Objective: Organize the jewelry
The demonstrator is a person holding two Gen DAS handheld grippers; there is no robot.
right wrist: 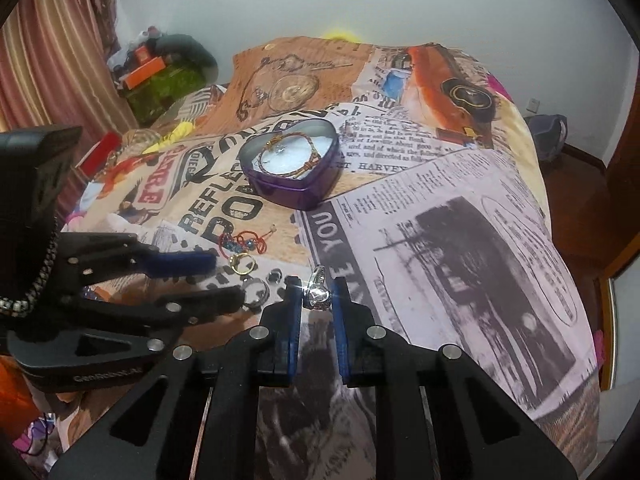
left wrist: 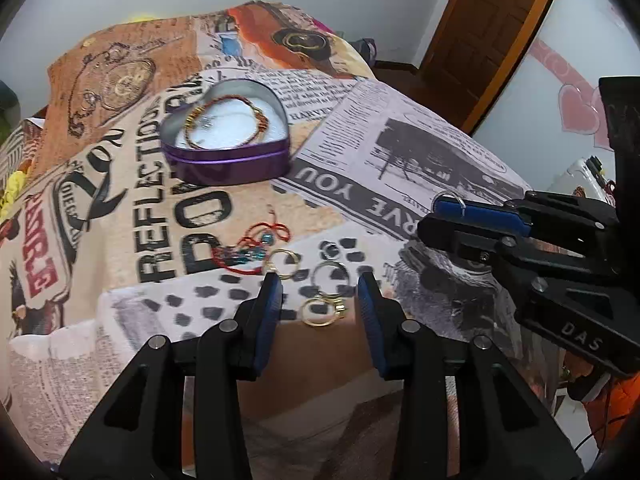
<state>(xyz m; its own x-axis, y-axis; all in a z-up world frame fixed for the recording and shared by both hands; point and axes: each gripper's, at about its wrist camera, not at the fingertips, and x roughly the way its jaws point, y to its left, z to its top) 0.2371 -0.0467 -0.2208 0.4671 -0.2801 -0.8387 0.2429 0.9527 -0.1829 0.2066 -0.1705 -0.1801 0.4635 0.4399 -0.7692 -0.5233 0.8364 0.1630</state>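
Note:
A purple heart-shaped tin (left wrist: 230,162) (right wrist: 294,186) stands open on the printed cloth with a red-gold bracelet (left wrist: 228,120) (right wrist: 288,152) inside. My left gripper (left wrist: 320,292) is open low over the cloth, a gold ring (left wrist: 322,312) between its fingers and a silver ring (left wrist: 329,274) just beyond. Another gold ring (left wrist: 283,264) (right wrist: 242,263) and a red cord bracelet with blue beads (left wrist: 256,248) (right wrist: 244,242) lie nearby. My right gripper (right wrist: 316,294) is shut on a silver ring (right wrist: 317,290) (left wrist: 452,200), held above the cloth at the right.
The newspaper-print cloth (left wrist: 400,148) (right wrist: 460,220) covers a raised, rounded surface that falls away at the right. A wooden door (left wrist: 492,20) stands behind. Boxes and clutter (right wrist: 160,76) sit by the curtain at the left.

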